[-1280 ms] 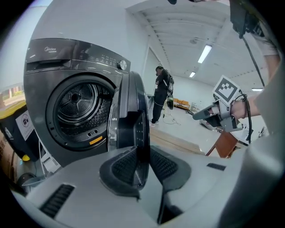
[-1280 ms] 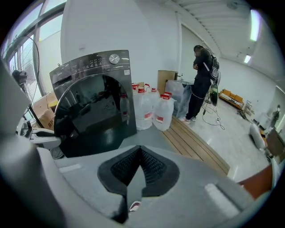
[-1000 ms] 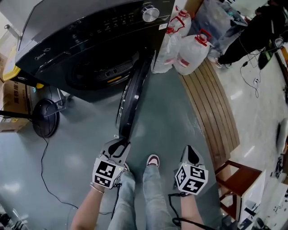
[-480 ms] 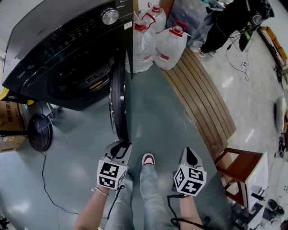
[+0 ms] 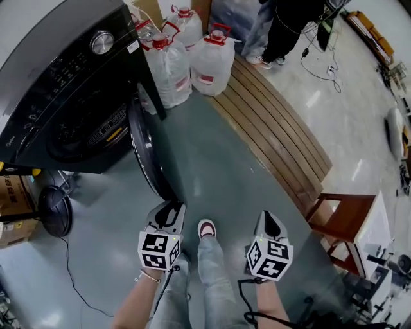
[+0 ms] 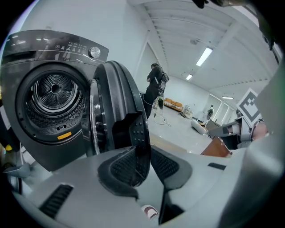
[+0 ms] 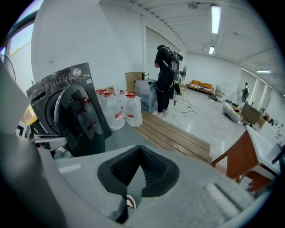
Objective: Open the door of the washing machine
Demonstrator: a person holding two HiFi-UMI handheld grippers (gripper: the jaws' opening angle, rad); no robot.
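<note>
Bright hall with a plain white wall (image 7: pixel 89 35) and a glossy grey-green floor (image 5: pixel 218 173)
Long white strip lights (image 7: pixel 215 18) run along the pale ceiling (image 7: pixel 178 13), and their glare lies in patches on the floor. A low platform of brown wooden slats (image 5: pixel 276 138) crosses the floor on a slant, with several large clear plastic water jugs with red handles (image 5: pixel 210 61) at its far end and a red-brown wooden chair (image 5: pixel 340 222) just past its near end. Beyond the slats is a paler polished floor (image 5: pixel 334 109). At the left edge sit a brown cardboard box (image 5: pixel 9 199) and a black round stand base (image 5: pixel 54 218), with a thin black cable (image 5: pixel 70 270) trailing beside it. An orange sofa (image 7: pixel 201 84) stands far down the hall
</note>
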